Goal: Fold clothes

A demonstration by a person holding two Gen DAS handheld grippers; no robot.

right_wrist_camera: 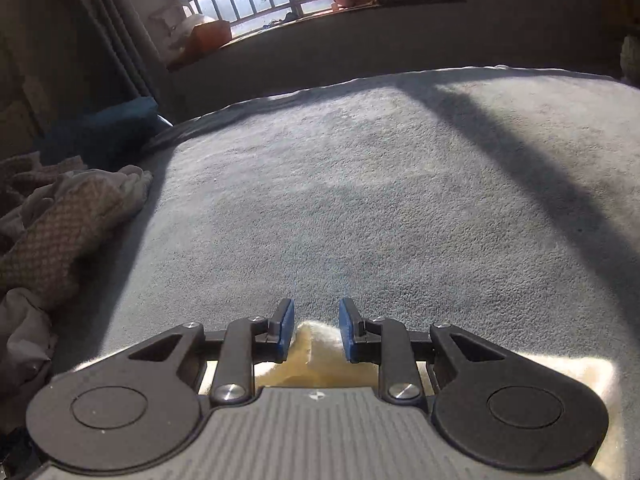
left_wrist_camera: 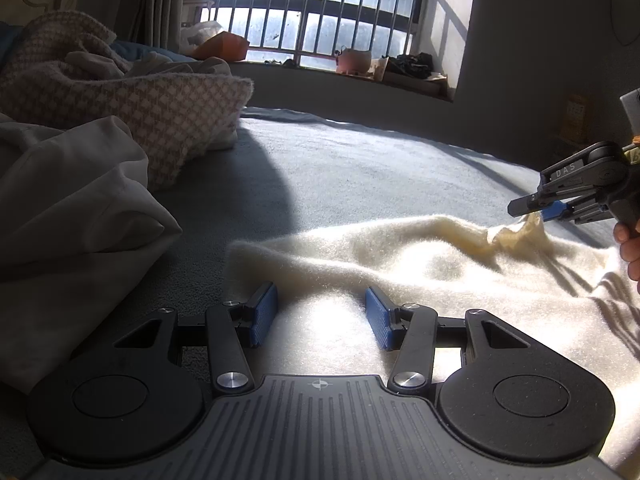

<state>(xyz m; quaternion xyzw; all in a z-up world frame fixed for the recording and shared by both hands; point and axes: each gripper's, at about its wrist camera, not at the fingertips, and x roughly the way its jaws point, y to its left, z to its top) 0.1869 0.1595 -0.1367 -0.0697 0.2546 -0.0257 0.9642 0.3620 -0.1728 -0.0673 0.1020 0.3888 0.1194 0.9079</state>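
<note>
A cream fleece garment (left_wrist_camera: 400, 256) lies spread on the grey-blue bed cover (left_wrist_camera: 360, 160). My left gripper (left_wrist_camera: 320, 316) rests low over the garment's near part. Its blue pads (left_wrist_camera: 264, 312) stand apart and fleece shows between them, unpinched. At the right edge of the left wrist view, my right gripper (left_wrist_camera: 532, 214) holds a raised edge of the garment, with a hand (left_wrist_camera: 630, 248) behind it. In the right wrist view, a bunch of the cream garment (right_wrist_camera: 320, 344) sits between the pads of my right gripper (right_wrist_camera: 317, 330), above the bed cover (right_wrist_camera: 360, 180).
A pile of other clothes lies on the left: a houndstooth knit (left_wrist_camera: 160, 108) and a white cloth (left_wrist_camera: 80, 200), seen also as a pile (right_wrist_camera: 60, 232). Beyond the bed, a window sill (left_wrist_camera: 420, 84) under a barred window holds a pot and bags.
</note>
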